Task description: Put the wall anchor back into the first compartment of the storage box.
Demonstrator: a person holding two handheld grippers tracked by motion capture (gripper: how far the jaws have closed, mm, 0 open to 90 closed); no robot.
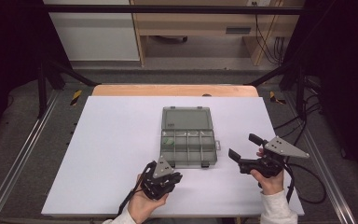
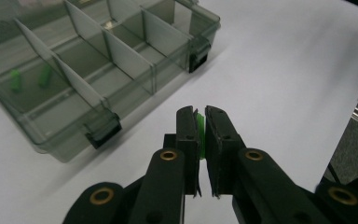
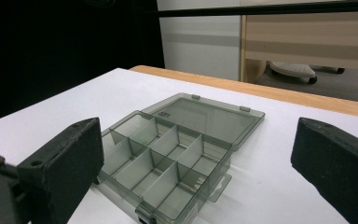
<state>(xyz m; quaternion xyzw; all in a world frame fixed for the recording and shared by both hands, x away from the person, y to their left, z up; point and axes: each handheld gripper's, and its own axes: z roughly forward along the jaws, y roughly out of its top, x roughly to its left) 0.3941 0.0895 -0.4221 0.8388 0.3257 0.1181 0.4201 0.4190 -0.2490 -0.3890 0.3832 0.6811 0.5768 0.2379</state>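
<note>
The left gripper (image 2: 200, 122) has its fingers (image 2: 186, 135) pressed nearly together on a small green piece (image 2: 200, 133), a thin sliver of bright green plastic that stands on edge between the pads, its long axis running along the fingers. What kind of part it is cannot be told, since only its edge shows. From those fingers the open organiser box (image 2: 98, 70) lies ahead and to the left in the left gripper view, just beyond the tips, with its near latch (image 2: 103, 133) closest. In its end compartment two more green pieces (image 2: 28, 79) already lie loose, so the held piece most likely belongs in that compartment or a neighbouring one. That is a judgement from how the things lie.

In the high view the left gripper (image 1: 168, 177) sits near the front edge of the desk (image 1: 112, 140), just off the box's front left corner; the box (image 1: 189, 137) stands mid-desk, lid folded back toward the far edge, its row of compartments running left to right. The left hand is plainly the nearer to the green-stocked compartment (image 1: 168, 139).

The right gripper (image 1: 243, 147) hovers off the box's right side, fingers (image 3: 65, 163) spread wide and holding nothing, pointed across the compartments.
</note>
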